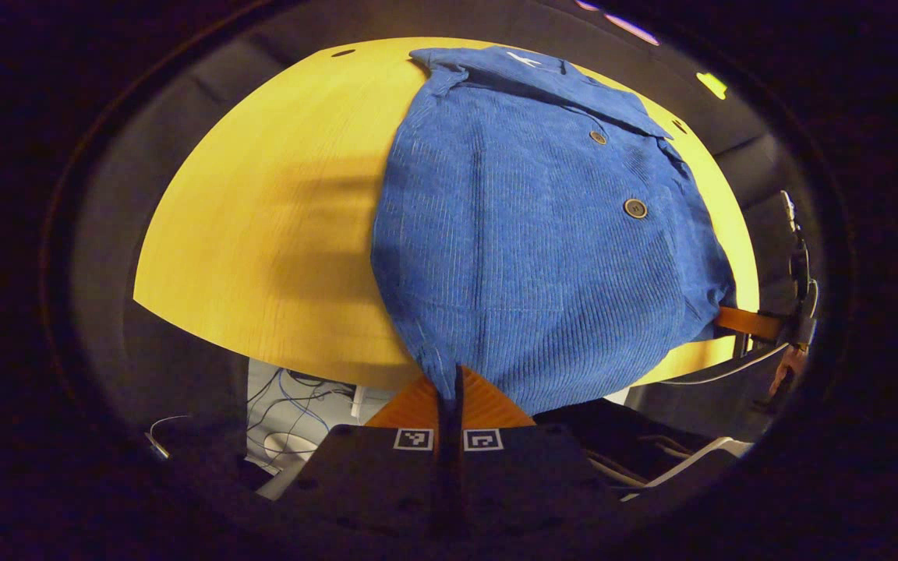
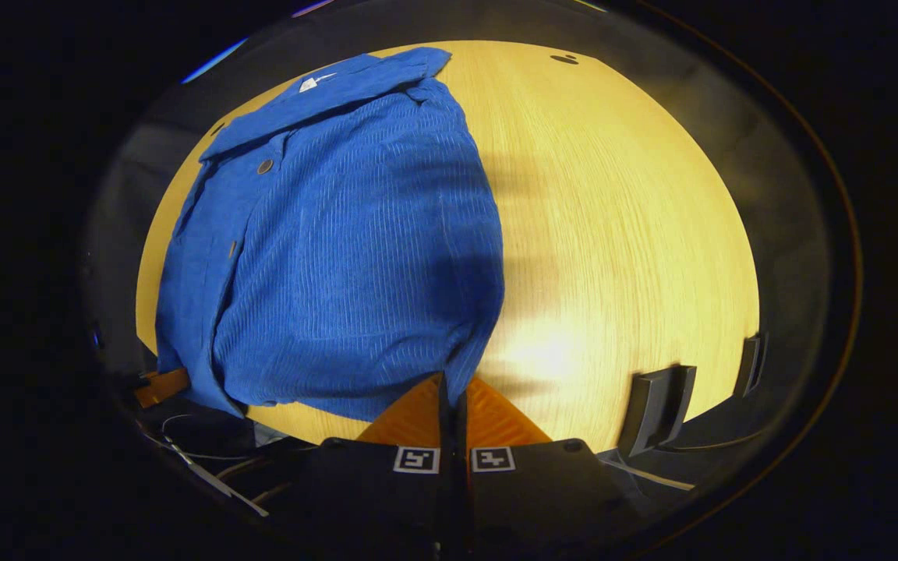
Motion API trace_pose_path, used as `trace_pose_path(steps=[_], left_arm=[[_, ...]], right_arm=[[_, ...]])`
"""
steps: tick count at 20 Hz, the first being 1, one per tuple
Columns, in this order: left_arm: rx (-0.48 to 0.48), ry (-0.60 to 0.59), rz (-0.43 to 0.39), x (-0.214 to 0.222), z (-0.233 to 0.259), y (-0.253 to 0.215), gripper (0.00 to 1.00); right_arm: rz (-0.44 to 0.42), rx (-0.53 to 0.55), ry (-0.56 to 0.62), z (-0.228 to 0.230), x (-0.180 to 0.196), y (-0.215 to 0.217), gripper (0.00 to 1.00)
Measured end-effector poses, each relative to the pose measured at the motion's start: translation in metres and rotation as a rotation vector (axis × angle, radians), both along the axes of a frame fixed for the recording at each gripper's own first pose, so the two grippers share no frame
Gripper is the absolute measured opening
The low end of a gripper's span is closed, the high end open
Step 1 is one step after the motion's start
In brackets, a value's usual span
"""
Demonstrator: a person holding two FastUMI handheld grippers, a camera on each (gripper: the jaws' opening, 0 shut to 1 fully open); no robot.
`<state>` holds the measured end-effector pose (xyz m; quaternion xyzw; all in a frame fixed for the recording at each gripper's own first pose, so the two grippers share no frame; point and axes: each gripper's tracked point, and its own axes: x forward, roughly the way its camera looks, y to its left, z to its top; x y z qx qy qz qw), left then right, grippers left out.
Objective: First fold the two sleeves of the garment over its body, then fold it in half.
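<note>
Wooden tabletop (image 1: pixel 262 257) carrying a blue corduroy garment (image 1: pixel 527 257) at its near edge; left gripper (image 1: pixel 450 383) and right gripper (image 2: pixel 451 389) each clenched on the garment's hem

Hidden under the blue garment (image 1: pixel 527 257): the middle stretch of the wooden table (image 1: pixel 262 234), and whatever of the 2 sleeves lies folded beneath the body. In the left gripper view, only a thin pinch of hem visible between the closed fingers of the left gripper (image 1: pixel 449 382); contact itself lost in the dark seam. Far right there, the right gripper (image 1: pixel 741 321) mostly buried behind cloth, its grip impossible to judge from that side. In the right gripper view, hem edge vanishing between the pressed-together fingers of the right gripper (image 2: pixel 449 389). Small collar label (image 2: pixel 316 81) too tiny to make out. Cables (image 1: pixel 293 397) below the table blurred.
</note>
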<state>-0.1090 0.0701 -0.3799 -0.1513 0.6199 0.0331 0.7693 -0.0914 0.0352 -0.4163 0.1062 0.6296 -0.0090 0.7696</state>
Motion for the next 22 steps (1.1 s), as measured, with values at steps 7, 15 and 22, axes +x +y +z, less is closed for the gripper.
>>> trace_pose_path(steps=[7,15,22], left_arm=[[-0.124,-0.174,0.048,0.044,0.074,0.025,0.0],[-0.12,-0.365,-0.09,0.11,0.166,0.061,0.0],[-0.126,-0.467,-0.042,0.222,0.21,0.08,0.0]], right_arm=[[-0.021,0.011,-0.141,0.072,0.036,0.015,0.01],[0.04,-0.048,-0.343,0.17,0.115,0.025,0.01],[0.074,-0.093,-0.572,0.219,0.258,0.023,0.01]])
